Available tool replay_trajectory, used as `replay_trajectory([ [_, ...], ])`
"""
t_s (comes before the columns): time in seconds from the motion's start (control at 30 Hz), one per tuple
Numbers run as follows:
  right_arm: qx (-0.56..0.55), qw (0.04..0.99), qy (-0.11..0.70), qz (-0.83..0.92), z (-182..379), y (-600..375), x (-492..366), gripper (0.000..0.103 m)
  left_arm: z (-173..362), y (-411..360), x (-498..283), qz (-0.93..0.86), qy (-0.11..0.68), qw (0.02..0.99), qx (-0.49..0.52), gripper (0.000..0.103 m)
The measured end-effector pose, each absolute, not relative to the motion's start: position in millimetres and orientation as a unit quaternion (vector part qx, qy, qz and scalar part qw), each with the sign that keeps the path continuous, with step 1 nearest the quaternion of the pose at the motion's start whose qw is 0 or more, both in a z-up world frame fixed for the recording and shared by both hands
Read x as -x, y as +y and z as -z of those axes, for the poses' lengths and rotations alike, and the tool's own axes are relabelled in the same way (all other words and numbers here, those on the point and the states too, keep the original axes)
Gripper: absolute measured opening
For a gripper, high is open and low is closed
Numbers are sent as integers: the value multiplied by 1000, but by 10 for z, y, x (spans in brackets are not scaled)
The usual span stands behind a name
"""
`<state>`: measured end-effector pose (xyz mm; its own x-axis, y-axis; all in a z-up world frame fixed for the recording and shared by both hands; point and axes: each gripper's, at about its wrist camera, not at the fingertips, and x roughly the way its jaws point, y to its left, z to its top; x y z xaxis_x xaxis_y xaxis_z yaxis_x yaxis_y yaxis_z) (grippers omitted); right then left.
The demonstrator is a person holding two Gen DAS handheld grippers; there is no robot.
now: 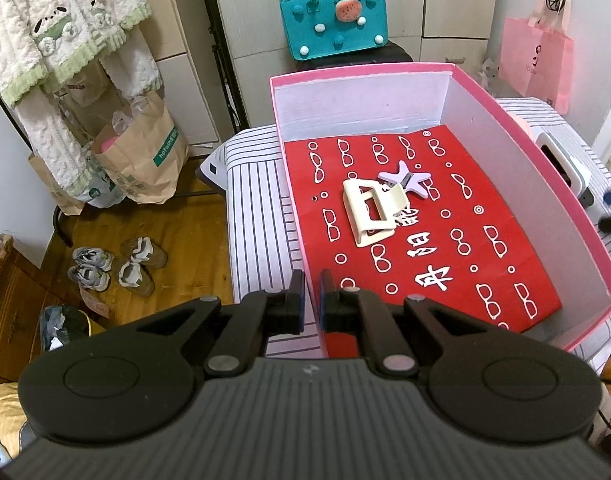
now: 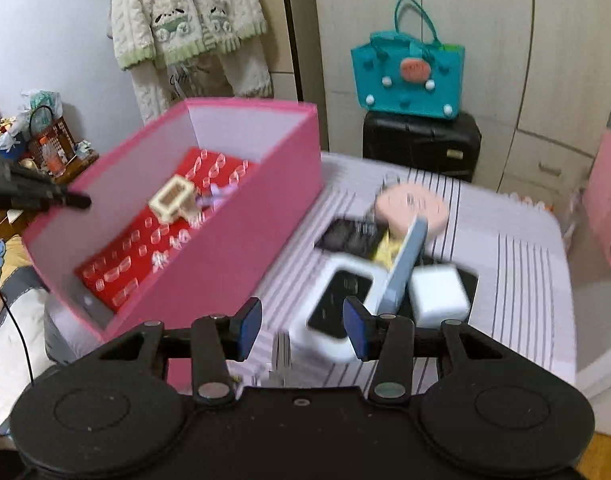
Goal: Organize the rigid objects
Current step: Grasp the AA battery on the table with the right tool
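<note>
A pink box with a red patterned liner stands on the striped cover. Inside lie a cream hair claw and a purple star clip. My left gripper is shut on the box's near left wall. In the right wrist view the box sits to the left and my right gripper stands open and empty above the cover. Ahead of it, blurred, lie a white device with a dark screen, a blue flat piece, a white cube and a pink round case.
A teal felt bag sits on a black suitcase against the wardrobe behind. Brown paper bags and shoes are on the wooden floor at left. A pink bag hangs at right.
</note>
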<state>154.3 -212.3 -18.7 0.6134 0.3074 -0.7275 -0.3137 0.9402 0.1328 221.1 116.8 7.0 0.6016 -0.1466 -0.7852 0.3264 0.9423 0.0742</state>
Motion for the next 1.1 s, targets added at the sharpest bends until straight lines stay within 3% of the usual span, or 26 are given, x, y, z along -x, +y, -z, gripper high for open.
replay_trajectory([
  [0.6, 4, 864, 444, -237, 670, -1709, -1197, 50, -31, 1128, -2131, 120, 405, 899, -111, 5],
  [0.7, 33, 867, 445, -222, 728, -1587, -1244, 33, -24, 1117, -2118, 118, 402, 901, -116, 5],
  [0.73, 43, 872, 438, -216, 733, -1563, -1247, 17, -22, 1112, -2114, 118, 400, 901, -118, 5],
  [0.77, 55, 873, 435, -213, 733, -1545, -1248, 12, -19, 1109, -2109, 118, 399, 901, -118, 5],
  [1.1, 48, 889, 415, -185, 457, -1815, -1267, 12, -38, 1124, -2174, 120, 419, 894, -106, 6],
])
